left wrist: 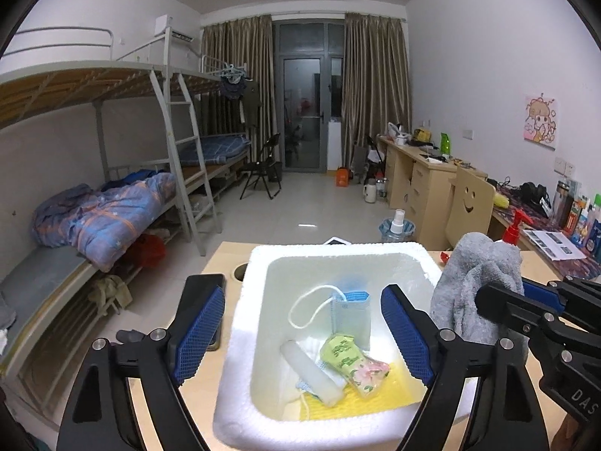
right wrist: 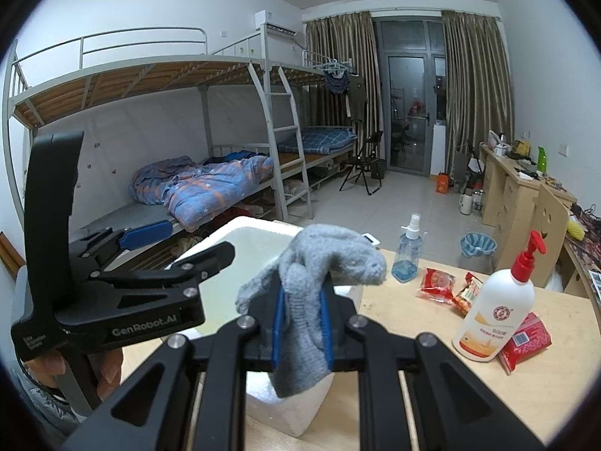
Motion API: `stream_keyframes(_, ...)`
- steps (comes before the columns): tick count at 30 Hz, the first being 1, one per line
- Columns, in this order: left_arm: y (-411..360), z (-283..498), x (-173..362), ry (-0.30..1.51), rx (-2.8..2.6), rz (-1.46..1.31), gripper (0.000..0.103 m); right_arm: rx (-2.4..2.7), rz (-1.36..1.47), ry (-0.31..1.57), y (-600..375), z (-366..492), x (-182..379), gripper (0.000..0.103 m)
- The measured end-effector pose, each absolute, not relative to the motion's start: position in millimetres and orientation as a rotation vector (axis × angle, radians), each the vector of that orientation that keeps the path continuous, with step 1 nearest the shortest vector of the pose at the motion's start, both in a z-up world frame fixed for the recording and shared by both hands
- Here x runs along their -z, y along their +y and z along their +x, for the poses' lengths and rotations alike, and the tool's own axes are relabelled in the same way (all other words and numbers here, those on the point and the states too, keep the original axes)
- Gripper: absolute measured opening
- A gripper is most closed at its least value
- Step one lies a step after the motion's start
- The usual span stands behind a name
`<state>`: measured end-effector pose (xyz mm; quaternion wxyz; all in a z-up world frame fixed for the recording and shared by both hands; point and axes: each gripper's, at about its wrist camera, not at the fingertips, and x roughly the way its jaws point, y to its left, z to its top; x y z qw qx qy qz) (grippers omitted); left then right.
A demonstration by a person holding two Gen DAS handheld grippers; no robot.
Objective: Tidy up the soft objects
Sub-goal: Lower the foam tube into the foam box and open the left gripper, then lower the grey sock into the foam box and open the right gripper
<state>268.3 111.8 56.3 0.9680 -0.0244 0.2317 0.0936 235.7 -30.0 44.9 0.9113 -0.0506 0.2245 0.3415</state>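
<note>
We have the grey cloth point(right wrist: 304, 297) pinched between the right gripper point(right wrist: 303, 323), its pads closed on the fabric, which bunches above them and droops below. It hangs at the right rim of the foam box point(left wrist: 248, 323), not yet inside. Our left gripper point(left wrist: 304, 332) hovers over the box with its jaws spread wide and nothing between them.

By our reckoning we are well along: the box already holds a mask point(left wrist: 351, 317), a white roll point(left wrist: 313, 374), a green floral pouch point(left wrist: 353, 362) and something yellow point(left wrist: 375, 394) underneath. The cloth still has to drop in. Whether the red snack packets point(right wrist: 437, 287) on the table point(right wrist: 405, 338) count as soft, we cannot say.

Only the left view looks down into the box. Only the right view shows the grip itself, plus the spray bottle point(right wrist: 407, 250), the pump bottle point(right wrist: 496, 315) and the red packets beside it.
</note>
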Motion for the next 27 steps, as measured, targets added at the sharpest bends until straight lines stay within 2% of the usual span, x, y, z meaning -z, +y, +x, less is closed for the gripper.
stream_keyframes(11,124.0,244.3,-65.1,0.433,-0.246,-0.047,0.087,-0.724,-0.110,0.481,-19.3,240.8,-43.0,0.020)
stream_keyframes(15,130.2,234.3,-68.2,0.418,-0.282,-0.043,0.092,-0.740,-0.114,0.489,-12.9,242.5,-42.1,0.020)
stream_keyframes(23,140.7,217.7,-70.8,0.409,-0.313,-0.055,0.093,-0.771,-0.127,0.506,2.3,243.3,-41.0,0.020)
stream_keyframes(27,147.3,210.3,-69.6,0.411,-0.336,-0.061,0.098,-0.785,-0.120,0.521,7.9,245.9,-39.5,0.020)
